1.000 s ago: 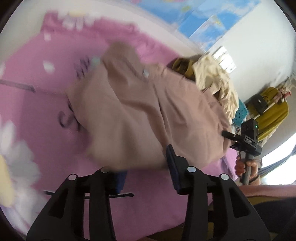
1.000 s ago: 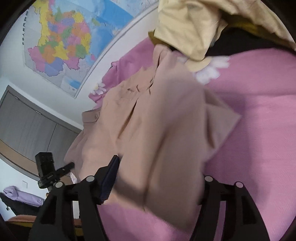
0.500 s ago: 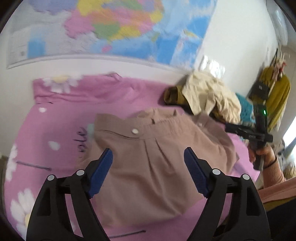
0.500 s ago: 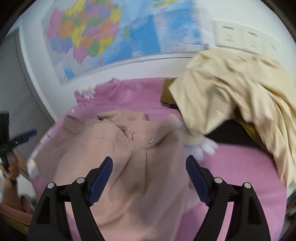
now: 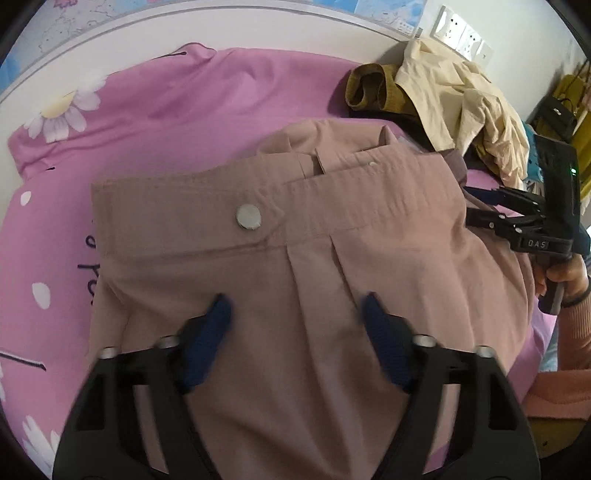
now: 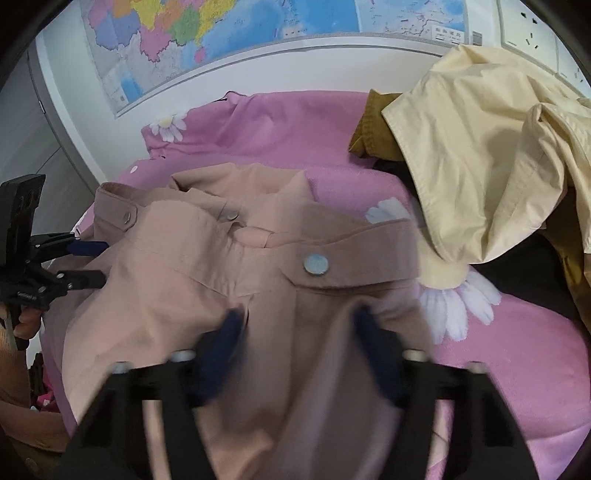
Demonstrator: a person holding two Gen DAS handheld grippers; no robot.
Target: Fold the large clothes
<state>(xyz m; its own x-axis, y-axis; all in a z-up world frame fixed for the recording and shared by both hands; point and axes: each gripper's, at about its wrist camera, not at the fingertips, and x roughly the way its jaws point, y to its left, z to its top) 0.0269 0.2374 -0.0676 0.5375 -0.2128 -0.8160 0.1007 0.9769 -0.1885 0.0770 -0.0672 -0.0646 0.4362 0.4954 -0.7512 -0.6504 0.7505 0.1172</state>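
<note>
While both pairs of tongs hang over the same dusty-pink garment, their jaws have just been closing. The left gripper has its blue pads apart with the cloth lying under and between them; whether they pinch it I cannot tell. The right gripper is blurred, its pads also apart above the cloth, and its grip is equally unclear.

One pink garment lies flat on the bedspread, straight ahead of and beneath both tongs, its waistband or cuff band farthest from them. Three silver snap buttons show on it in the right wrist view: one just ahead of the right tongs, two smaller ones farther off to the left. In the left wrist view one large snap sits just ahead of the left tongs.

Beyond the tongs and to the right sits a pile of other clothes: one cream garment on top and one mustard-brown piece beneath it.

The surface is a pink bedspread printed with white daisies; three daisies show in the right wrist view. Behind it stands a white wall with one coloured map and wall sockets at the upper right. A person's hand holds the right tool at the right edge of the left view.
</note>
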